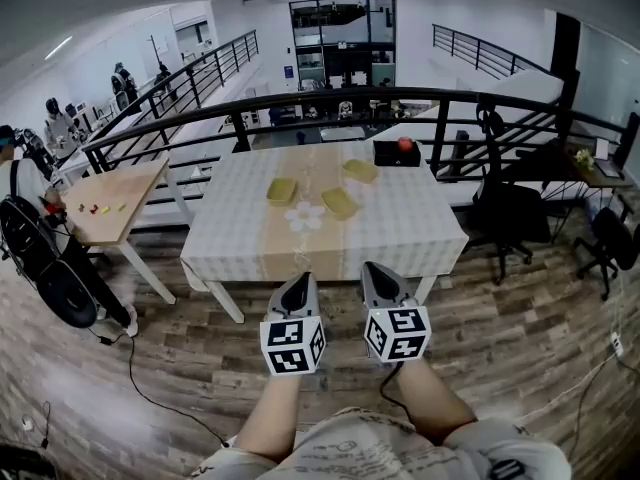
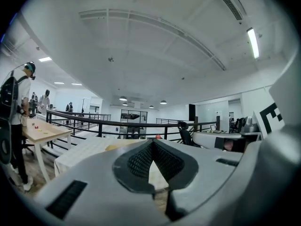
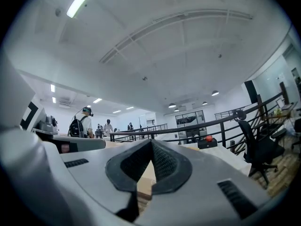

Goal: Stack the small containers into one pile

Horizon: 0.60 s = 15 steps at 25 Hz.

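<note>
side table [image 1: 110,203] far left. left gripper [image 1: 298,282] over floor, short of table [image 1: 420,238], fingers closed, empty. three containers on table, apart, unstacked: left container [image 1: 282,191], middle container [image 1: 339,203] nearest, far container [image 1: 361,171] rightmost. right gripper [image 1: 373,273] just beside left gripper, fingers closed, empty. black box [image 1: 397,154] at far right table edge. chair [image 1: 510,213] right.

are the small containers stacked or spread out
Spread out: the three containers lie apart on the table, none stacked.
</note>
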Each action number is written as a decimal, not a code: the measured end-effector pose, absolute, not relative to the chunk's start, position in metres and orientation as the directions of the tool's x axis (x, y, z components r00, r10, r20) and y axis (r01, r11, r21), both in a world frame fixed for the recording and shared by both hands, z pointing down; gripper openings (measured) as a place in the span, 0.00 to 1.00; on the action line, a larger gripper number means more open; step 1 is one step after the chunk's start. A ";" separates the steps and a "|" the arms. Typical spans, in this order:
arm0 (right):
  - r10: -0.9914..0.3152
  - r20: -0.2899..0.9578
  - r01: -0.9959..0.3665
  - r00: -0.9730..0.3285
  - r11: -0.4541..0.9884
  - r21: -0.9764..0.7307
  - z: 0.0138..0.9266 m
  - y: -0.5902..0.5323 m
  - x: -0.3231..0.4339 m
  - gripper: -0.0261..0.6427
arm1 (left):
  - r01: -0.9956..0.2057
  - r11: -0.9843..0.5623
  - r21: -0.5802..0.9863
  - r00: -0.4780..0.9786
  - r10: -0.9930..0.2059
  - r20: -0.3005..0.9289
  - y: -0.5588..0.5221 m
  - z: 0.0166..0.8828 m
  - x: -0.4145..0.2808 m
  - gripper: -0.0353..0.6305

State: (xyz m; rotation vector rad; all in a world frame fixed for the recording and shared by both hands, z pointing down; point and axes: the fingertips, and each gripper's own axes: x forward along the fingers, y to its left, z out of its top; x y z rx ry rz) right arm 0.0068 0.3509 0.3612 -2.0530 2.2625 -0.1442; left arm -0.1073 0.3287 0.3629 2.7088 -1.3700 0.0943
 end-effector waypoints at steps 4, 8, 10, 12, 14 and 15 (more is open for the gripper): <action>-0.996 -0.010 -0.988 -0.093 0.094 -0.119 0.360 0.344 -0.007 0.04 | -0.793 -0.607 0.055 0.609 -0.786 0.105 0.322 0.368 -0.113 0.06; -0.996 -0.010 -0.989 -0.094 0.094 -0.117 0.359 0.335 -0.016 0.04 | -0.789 -0.612 0.057 0.615 -0.782 0.101 0.313 0.368 -0.122 0.06; -0.996 -0.011 -0.989 -0.093 0.093 -0.116 0.358 0.330 -0.016 0.04 | -0.787 -0.614 0.056 0.617 -0.781 0.094 0.307 0.366 -0.123 0.06; -0.995 -0.010 -0.988 -0.097 0.098 -0.122 0.359 0.326 -0.016 0.04 | -0.786 -0.616 0.056 0.618 -0.780 0.096 0.302 0.367 -0.122 0.06; -0.995 -0.004 -0.987 -0.100 0.100 -0.123 0.361 0.319 -0.016 0.04 | -0.784 -0.618 0.056 0.621 -0.777 0.104 0.295 0.370 -0.120 0.06; -0.995 0.000 -0.987 -0.100 0.099 -0.124 0.363 0.314 -0.015 0.04 | -0.782 -0.621 0.054 0.623 -0.775 0.109 0.291 0.373 -0.119 0.06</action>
